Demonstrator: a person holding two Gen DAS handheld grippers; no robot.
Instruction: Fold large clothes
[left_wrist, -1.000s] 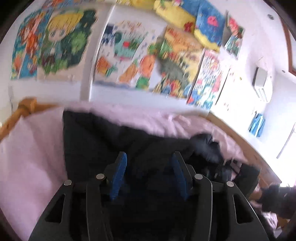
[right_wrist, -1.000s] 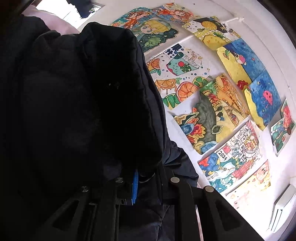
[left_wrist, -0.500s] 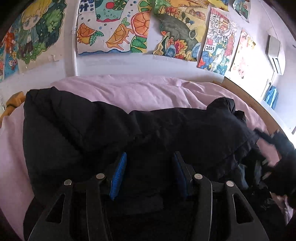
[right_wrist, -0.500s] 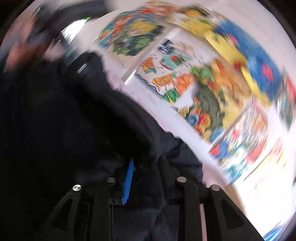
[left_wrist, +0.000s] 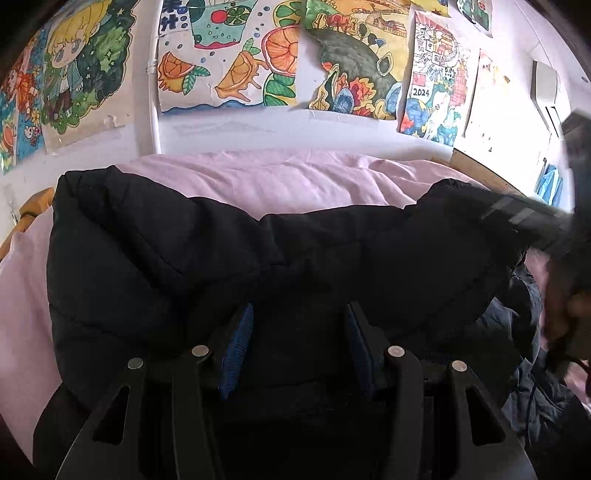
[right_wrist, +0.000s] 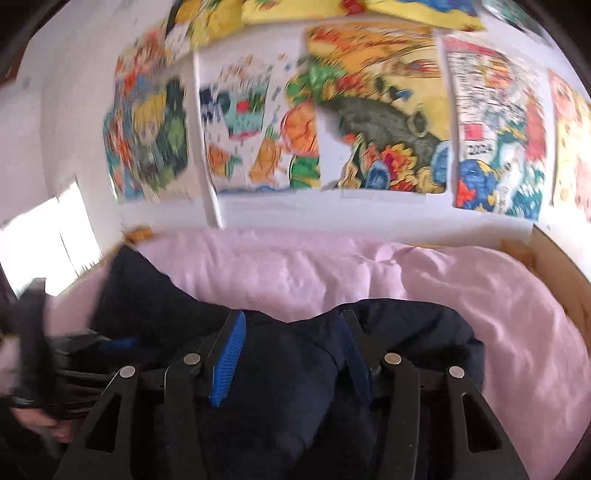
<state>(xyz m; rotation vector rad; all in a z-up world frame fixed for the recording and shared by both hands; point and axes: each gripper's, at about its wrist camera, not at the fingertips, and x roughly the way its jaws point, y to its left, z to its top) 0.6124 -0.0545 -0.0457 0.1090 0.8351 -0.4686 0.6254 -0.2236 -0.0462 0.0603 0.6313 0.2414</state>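
Jacket (left_wrist: 280, 258), a big black puffer, lies bunched on the pink duvet (left_wrist: 280, 177), its near half doubled over w/ the fold edge running across the middle of the bed. Left gripper (left_wrist: 299, 343) sits low over the near part of the jacket, jaws roughly half apart; padded fabric bulges between the blue pads (left_wrist: 236, 343), but whether they actually pinch it can't be told. Right gripper (right_wrist: 288, 354) has jaws that have just been opening, now about half apart, w/ jacket fabric lying between them but not pressed; it looks let go. Right view is motion-blurred, so detail there is approx.

Step in hand, as a guess: settle the fold just laid and re-grip for the next one. To do it well, the person should keep the left side pinned so the puffy layers don't spring back, press air out toward the fold edge, and take the next hold on a seam or hem, not on loose padding, since slick quilted fabric slips. Edges should line up before anything gets released.

Beyond the jacket the duvet is soft and rumpled, so folds won't lie crisp. A wooden bed frame (right_wrist: 561, 273) edges the duvet on the far right. Behind the jacket, a white wall (left_wrist: 229, 129) carries colourful drawings (left_wrist: 229, 55); an AC unit (left_wrist: 546, 88) hangs high to the right.
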